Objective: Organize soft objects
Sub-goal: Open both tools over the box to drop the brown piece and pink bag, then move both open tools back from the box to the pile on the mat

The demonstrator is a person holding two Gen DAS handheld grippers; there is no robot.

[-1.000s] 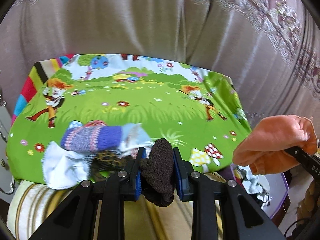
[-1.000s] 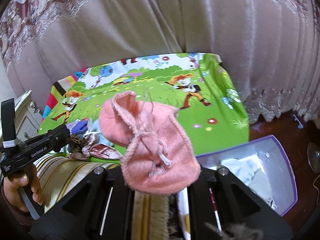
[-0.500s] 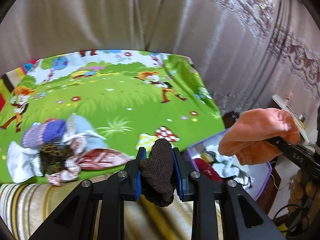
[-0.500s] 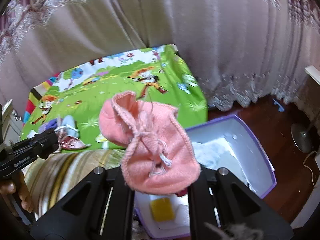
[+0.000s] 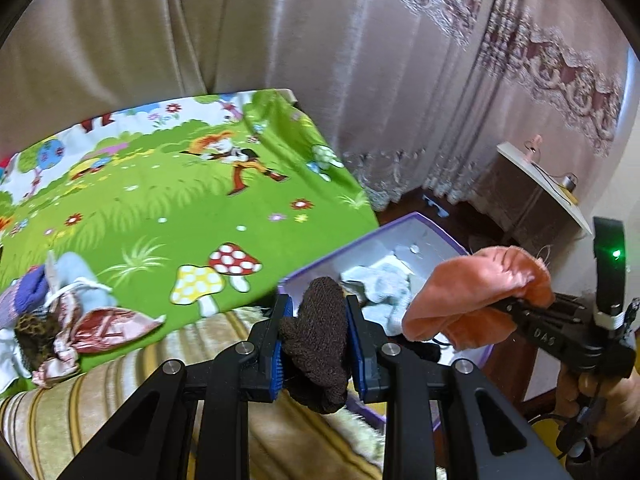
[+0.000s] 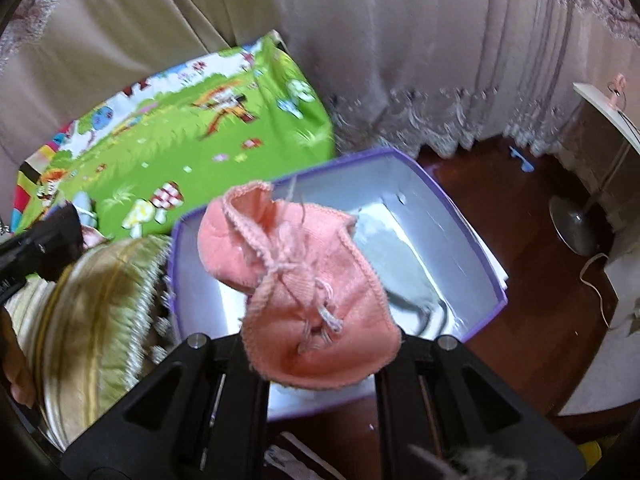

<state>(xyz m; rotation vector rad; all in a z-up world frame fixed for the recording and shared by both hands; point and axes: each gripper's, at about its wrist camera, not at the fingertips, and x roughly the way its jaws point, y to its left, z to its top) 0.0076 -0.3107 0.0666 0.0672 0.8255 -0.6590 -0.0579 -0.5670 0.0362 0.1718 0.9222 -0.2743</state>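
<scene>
My left gripper (image 5: 316, 336) is shut on a dark brown knitted glove (image 5: 314, 340), held over the bed's edge beside a purple-rimmed white box (image 5: 404, 226). The right gripper (image 6: 316, 344) is shut on a pink knitted hat (image 6: 296, 280) with a drawstring, hanging above the open box (image 6: 472, 236). In the left wrist view the pink hat (image 5: 476, 300) and the right gripper's black body (image 5: 560, 332) are at the right, over the box. Pale cloths (image 5: 380, 284) lie inside the box. A pile of soft items (image 5: 60, 312) rests on the green cartoon mat (image 5: 160, 200).
The box stands on a dark wood floor (image 6: 540, 288) beside the bed's striped beige cover (image 6: 88, 292). Curtains (image 5: 320, 60) hang behind. A white-topped cabinet (image 5: 536, 188) and a lamp base (image 6: 572, 224) are to the right. A hand (image 5: 600, 396) holds the right gripper's handle.
Both grippers have swung to the right from over the mat to the box, each keeping its item. The box now fills the right wrist view, and the pile has slid to the left edge.
</scene>
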